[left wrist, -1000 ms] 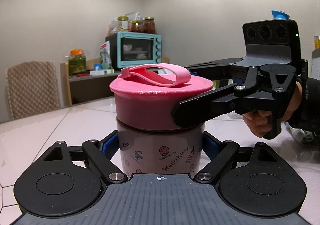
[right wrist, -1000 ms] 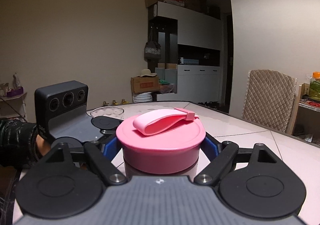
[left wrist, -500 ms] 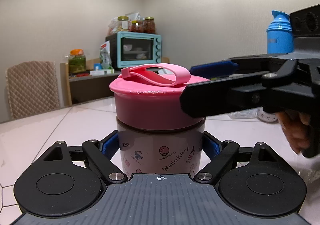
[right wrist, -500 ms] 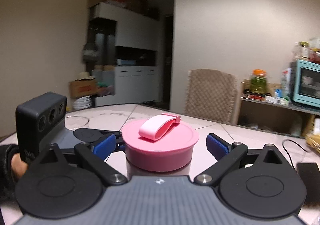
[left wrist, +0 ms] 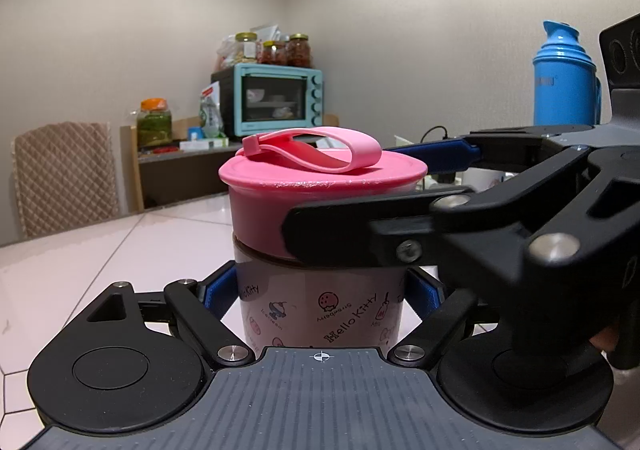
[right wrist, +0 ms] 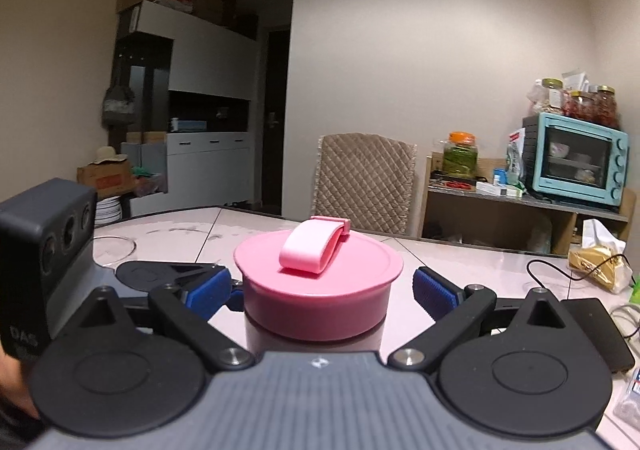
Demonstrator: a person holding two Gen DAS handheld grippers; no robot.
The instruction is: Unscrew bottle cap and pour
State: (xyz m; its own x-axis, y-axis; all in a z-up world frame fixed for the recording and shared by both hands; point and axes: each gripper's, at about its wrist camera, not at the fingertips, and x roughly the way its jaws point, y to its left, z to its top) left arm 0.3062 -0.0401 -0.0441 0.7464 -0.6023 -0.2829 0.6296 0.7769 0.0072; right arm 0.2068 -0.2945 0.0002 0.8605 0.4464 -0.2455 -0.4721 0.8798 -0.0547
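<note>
The left gripper [left wrist: 320, 290] was clamped, both blue pads pressed flat against the sides of the bottle [left wrist: 320, 314] between them. The right gripper [right wrist: 320, 290] stood level with its jaws spread, each blue pad [right wrist: 434, 290] apart from the pink cap [right wrist: 318, 290] lying between them. Its fingers crossed just above the left gripper's.

I see bottle [left wrist: 320, 314]: pale, cartoon-printed, upright on table | cap [right wrist: 318, 290]: pink, seated, strap loop toward 12 o'clock

The right gripper [right wrist: 322, 292] has let go of the pink cap [right wrist: 318, 282] and apparently swung round it.
</note>
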